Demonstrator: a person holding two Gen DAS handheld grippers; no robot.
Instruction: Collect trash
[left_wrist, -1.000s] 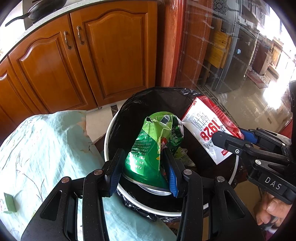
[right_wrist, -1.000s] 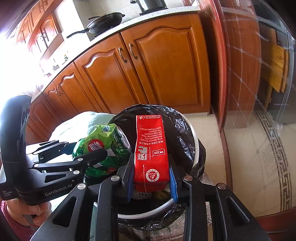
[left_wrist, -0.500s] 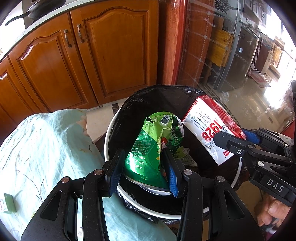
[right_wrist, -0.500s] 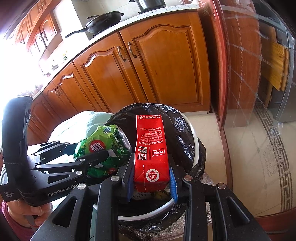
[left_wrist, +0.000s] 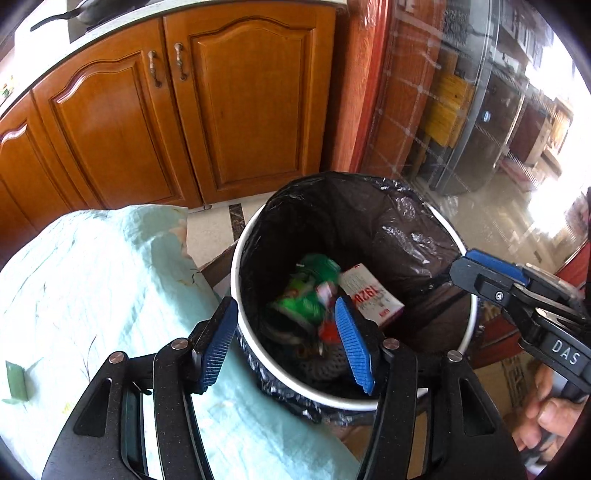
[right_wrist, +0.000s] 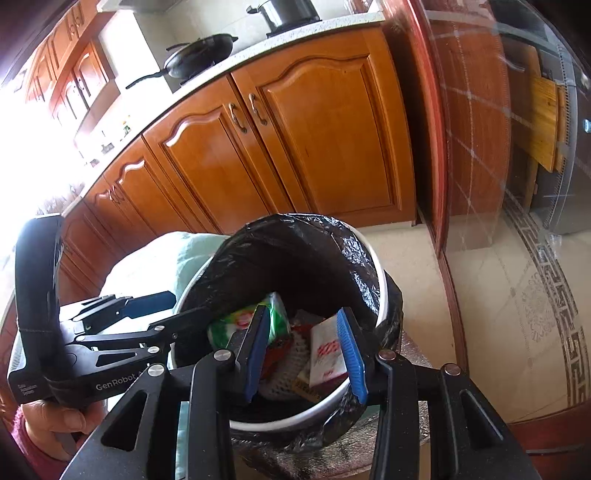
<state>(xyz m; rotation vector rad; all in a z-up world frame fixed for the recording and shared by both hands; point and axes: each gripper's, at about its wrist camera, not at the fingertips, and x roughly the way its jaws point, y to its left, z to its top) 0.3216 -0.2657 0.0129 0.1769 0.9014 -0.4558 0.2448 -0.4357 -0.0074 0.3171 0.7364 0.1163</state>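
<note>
The green snack bag (left_wrist: 308, 295) and the red-and-white carton (left_wrist: 371, 297) lie inside the trash bin (left_wrist: 236, 266), down on a heap of other rubbish, the bag toward the bin's left wall and the carton touching it on the right; both look blurred in the left wrist view. In the right wrist view the same green bag (right_wrist: 275, 317) and carton (right_wrist: 327, 354) rest side by side over a pale net-like wad. The bin is round with a white rim and a crinkled black liner (left_wrist: 402, 229) folded over its edge. The left tool (left_wrist: 286, 341) hangs above the bin's near rim with its blue pads spread wide and nothing between them; the right tool (right_wrist: 304, 352) is likewise spread apart over the bin, gripping nothing. Each tool shows in the other's view, reaching in from the side, with part of a hand (left_wrist: 554, 417) on the handle. Just beside the bin on its left is the counter (left_wrist: 92, 288), covered by a pale green cloth with a faint plant print; a small green scrap (left_wrist: 16, 382) sits near its left edge. Behind stand orange-brown wooden cabinet doors (right_wrist: 295, 140) with metal handles under a light kitchen worktop carrying a black pan (right_wrist: 201, 55) and a dark pot (right_wrist: 288, 11). The floor (right_wrist: 491, 295) is cream tile with a dark key-pattern border, and a glass partition rises at the right.
</note>
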